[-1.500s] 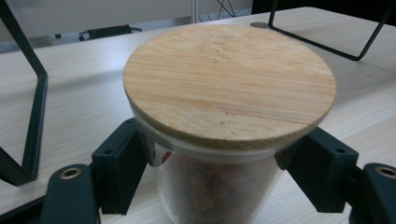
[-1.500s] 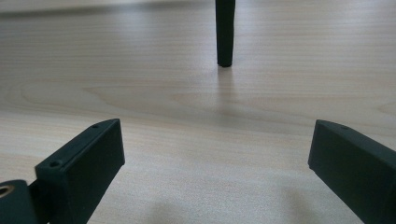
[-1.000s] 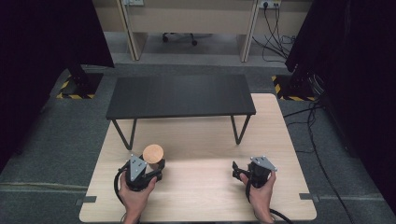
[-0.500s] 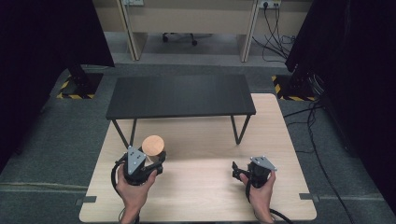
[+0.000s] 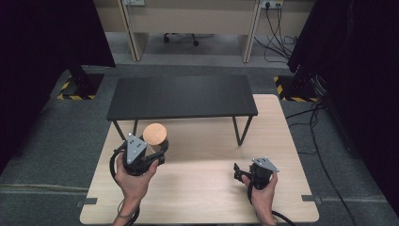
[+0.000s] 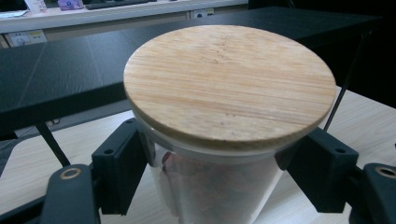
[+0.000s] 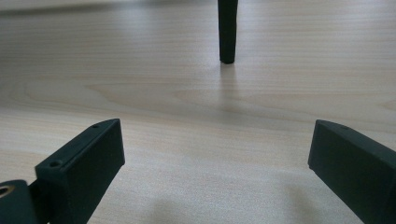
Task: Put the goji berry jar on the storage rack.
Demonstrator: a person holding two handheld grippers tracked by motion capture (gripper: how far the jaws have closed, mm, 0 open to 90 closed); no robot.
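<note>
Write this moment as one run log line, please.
left tool: shut on glass jar, wooden lid on | right tool: open, empty, over wooden board

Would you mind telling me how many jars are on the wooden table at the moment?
1. A glass jar with a round wooden lid stands near the table's left front, gripped between the jaws of the left claw. None elsewhere.
</note>
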